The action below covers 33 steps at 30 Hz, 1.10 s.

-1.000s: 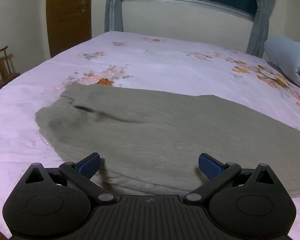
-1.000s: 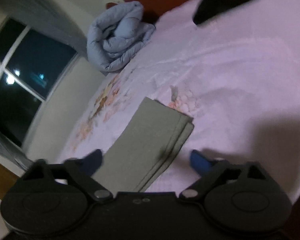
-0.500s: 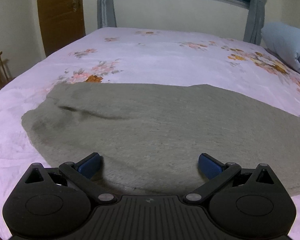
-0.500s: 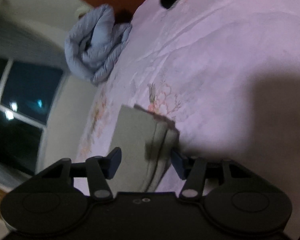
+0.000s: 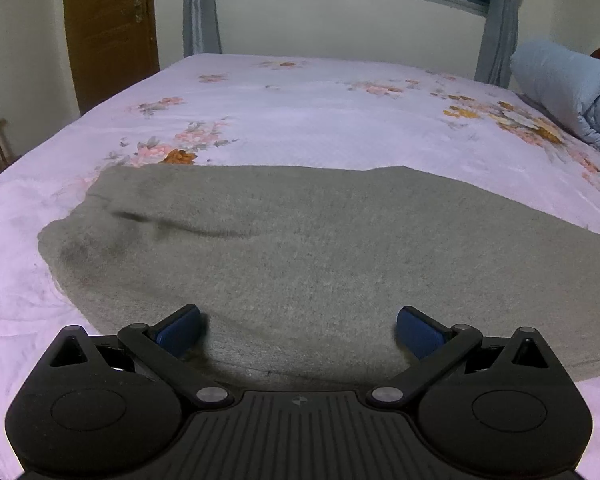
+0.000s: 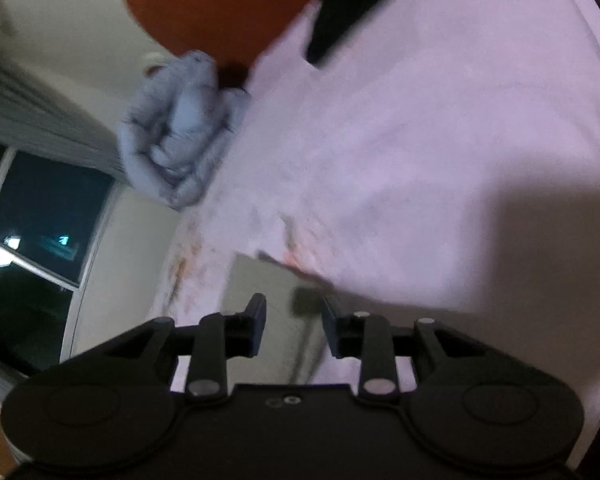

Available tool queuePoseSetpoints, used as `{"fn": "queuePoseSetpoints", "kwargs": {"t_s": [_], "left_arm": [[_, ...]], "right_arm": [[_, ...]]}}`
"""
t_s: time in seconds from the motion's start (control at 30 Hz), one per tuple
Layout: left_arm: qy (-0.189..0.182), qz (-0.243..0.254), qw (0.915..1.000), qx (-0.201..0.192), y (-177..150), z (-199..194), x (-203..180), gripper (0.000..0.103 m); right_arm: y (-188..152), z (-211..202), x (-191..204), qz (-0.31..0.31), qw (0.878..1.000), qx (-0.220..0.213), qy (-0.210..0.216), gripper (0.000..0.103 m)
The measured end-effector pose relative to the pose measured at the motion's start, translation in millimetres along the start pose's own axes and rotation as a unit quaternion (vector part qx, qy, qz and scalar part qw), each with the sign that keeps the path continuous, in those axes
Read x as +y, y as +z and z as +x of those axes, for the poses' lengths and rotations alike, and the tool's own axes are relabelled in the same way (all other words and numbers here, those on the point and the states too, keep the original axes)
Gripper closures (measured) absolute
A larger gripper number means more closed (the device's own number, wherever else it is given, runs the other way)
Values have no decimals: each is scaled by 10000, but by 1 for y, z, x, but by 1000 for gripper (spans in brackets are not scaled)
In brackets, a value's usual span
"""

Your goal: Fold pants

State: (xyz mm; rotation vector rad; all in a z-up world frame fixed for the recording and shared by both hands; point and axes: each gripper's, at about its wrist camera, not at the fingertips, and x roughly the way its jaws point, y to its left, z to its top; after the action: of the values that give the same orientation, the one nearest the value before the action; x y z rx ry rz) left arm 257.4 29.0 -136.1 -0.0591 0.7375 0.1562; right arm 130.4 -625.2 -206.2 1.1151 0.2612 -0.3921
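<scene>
The left gripper point(image 5: 298, 330), jaws wide apart, hovers at the grey pants' point(image 5: 300, 248) near edge; the right gripper point(image 6: 293, 322), jaws narrowed but unclamped, should pinch both cuff layers squarely.

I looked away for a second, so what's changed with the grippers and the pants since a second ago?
The right gripper has narrowed from wide open around the pants' leg end, with a gap left; the blur hides any pinch. The left gripper stays wide open over the pants, which lie flat on the bed as before.
</scene>
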Motion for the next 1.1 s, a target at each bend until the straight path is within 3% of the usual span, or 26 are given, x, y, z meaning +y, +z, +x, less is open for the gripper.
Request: {"fn": "queuePoseSetpoints", "kwargs": {"t_s": [0.2,0.27,0.33,0.43,0.53,0.6,0.63,0.7,0.73,0.77,0.8,0.93,1.1], "left_arm": [[1,2,10000,-3,-2,1,-4,0],[-6,-8,10000,-8,-2,1,-3,0],[-22,-13,10000,-10,-2,1,-3,0],[-25,-23,10000,-35,-2,0,0,0],[-23,-60,10000,-7,-1,1,3,0],[4,-40,10000,-11,0,1,3,0],[0,-44,10000,-25,0,0,4,0],[-15,-86,10000,-47,0,-2,7,0],[-18,-107,9999,-54,0,-2,8,0],[-18,-128,9999,-50,0,-1,10,0],[-24,-149,9999,-46,0,-1,11,0],[-32,-110,9999,-31,-2,0,10,0],[-38,-152,9999,-61,-2,-1,13,0]], "right_arm": [[11,26,4,-247,9985,407,-264,80],[10,28,10,-500,9971,520,-228,97],[10,25,20,-760,9958,435,-265,101],[10,9,23,-819,9959,282,-243,102],[4,11,6,-704,9949,398,-598,102],[3,12,-4,-495,9960,467,-573,100],[3,9,-3,-485,9967,411,-504,95],[1,-2,1,-525,9971,215,-498,72],[-1,-7,3,-563,9971,174,-472,47],[-5,-12,5,-603,9972,96,-441,30],[-8,-14,6,-636,9971,107,-393,26],[-7,7,3,-420,9981,387,-251,42],[-9,30,5,-144,9972,727,19,48]]}}
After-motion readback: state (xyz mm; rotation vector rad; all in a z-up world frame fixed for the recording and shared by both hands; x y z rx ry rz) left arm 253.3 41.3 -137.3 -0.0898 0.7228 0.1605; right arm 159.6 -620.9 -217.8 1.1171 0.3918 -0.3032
